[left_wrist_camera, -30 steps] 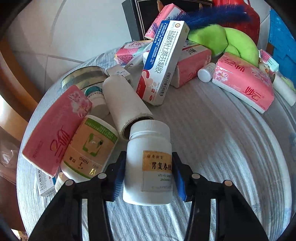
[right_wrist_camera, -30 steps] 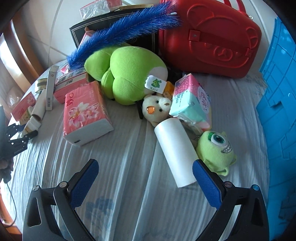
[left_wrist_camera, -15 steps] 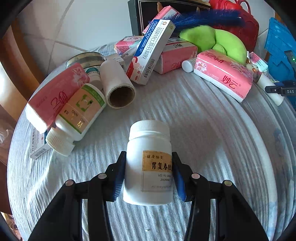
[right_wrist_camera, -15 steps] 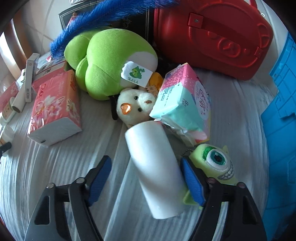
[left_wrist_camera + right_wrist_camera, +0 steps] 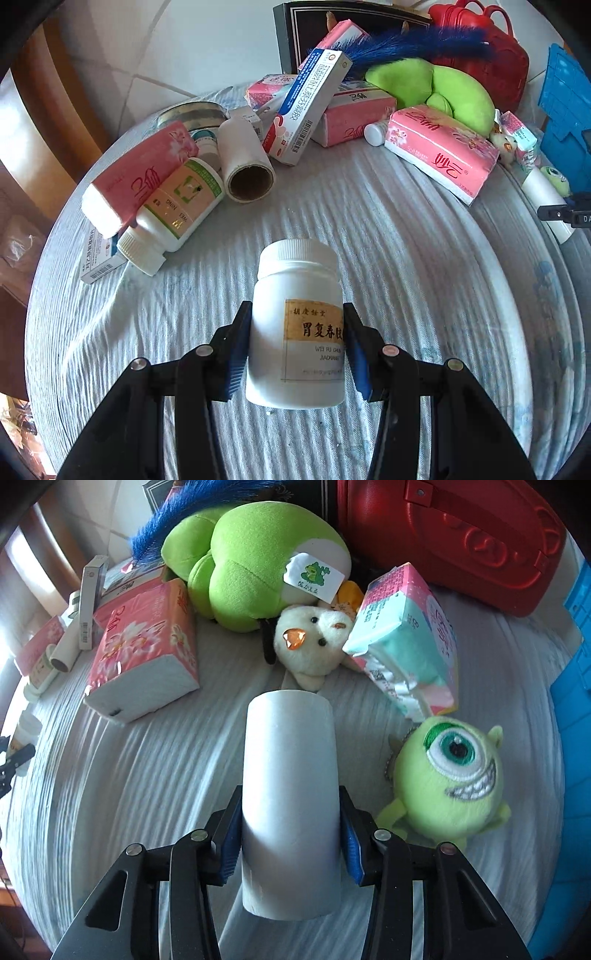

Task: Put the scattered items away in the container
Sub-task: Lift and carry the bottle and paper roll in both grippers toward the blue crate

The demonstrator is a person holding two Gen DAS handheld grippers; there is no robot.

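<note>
My left gripper (image 5: 295, 350) is shut on a white medicine bottle (image 5: 297, 325) with a yellow label, held above the striped cloth. My right gripper (image 5: 290, 836) is shut on a white paper roll (image 5: 290, 797) lying lengthwise between its pads. A blue container (image 5: 576, 716) shows at the right edge of the right wrist view, and in the left wrist view (image 5: 567, 99). A one-eyed green plush (image 5: 454, 779) lies right of the roll.
Pink tissue packs (image 5: 439, 151), a second bottle (image 5: 173, 210), a cardboard roll (image 5: 245, 162) and a toothpaste box (image 5: 306, 107) lie at the back left. A green plush (image 5: 251, 561), white chick toy (image 5: 310, 642), teal tissue pack (image 5: 406, 638) and red bag (image 5: 454, 535) crowd the far side.
My left gripper has drawn back from the pile with the bottle in it. My right gripper moved forward over the paper roll and shut on it.
</note>
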